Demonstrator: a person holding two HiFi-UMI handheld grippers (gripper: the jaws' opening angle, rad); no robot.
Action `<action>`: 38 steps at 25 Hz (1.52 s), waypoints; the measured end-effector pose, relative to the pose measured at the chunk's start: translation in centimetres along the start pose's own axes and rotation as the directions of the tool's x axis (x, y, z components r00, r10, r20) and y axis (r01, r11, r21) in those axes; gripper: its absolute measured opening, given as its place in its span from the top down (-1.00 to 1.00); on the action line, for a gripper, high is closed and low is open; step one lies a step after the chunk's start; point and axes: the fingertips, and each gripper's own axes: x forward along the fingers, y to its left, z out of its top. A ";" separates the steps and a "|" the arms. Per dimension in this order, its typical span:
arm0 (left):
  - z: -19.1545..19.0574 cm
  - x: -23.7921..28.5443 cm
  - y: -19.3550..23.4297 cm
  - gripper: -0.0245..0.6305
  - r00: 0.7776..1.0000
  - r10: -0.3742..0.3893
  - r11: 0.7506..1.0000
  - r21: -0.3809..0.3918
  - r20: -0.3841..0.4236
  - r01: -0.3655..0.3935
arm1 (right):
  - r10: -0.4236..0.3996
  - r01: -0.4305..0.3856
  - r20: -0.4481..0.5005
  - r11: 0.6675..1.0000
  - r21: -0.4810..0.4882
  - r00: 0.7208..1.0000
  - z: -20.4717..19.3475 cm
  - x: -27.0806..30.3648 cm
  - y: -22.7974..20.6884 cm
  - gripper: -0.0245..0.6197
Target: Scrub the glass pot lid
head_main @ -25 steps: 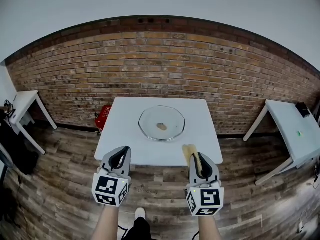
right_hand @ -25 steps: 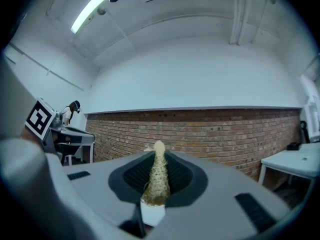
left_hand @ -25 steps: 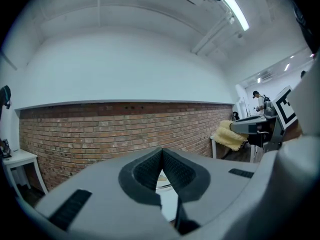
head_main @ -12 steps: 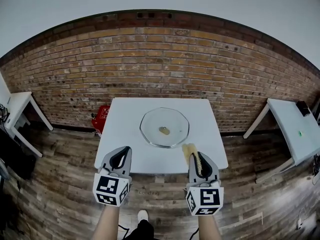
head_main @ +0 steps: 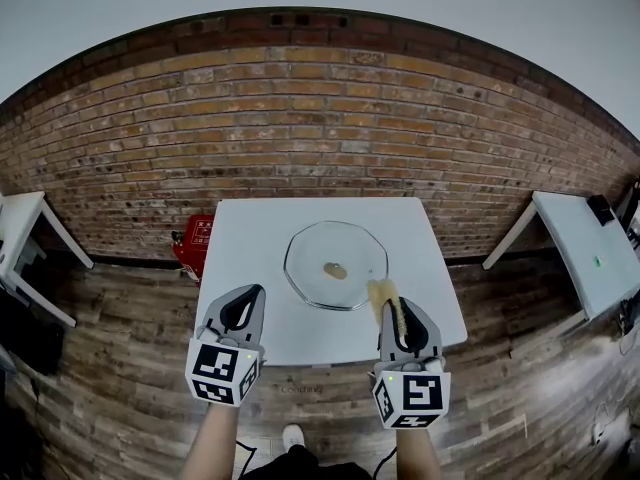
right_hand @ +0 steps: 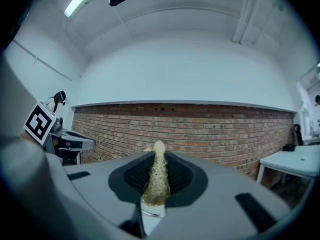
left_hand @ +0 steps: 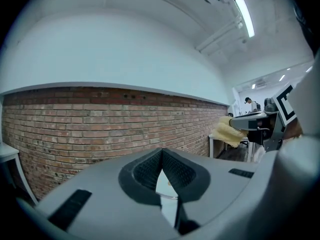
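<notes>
No legible text or numbers anywhere.

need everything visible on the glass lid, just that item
The glass lid is clear and roughly round, with a faintly faceted rim and a small brownish knob at its centre. It looks whole. It lies flat, knob up, on the white table, right of the middle. Only the table clearly touches it. In the head view the yellow sponge in the right gripper overlaps its near right rim; whether they touch cannot be told.
</notes>
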 end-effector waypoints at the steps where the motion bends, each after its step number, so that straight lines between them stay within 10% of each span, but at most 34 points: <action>1: 0.0 0.3 0.3 0.89 1.000 -0.003 1.000 0.001 0.001 0.003 | -0.004 0.004 -0.001 1.000 0.001 1.000 -0.1 0.3 0.1 0.74; 38: 3.7 9.5 -3.7 0.89 0.998 0.064 0.998 0.018 0.012 -0.064 | 0.043 -0.044 0.021 0.999 0.021 0.999 0.5 5.7 -10.3 0.74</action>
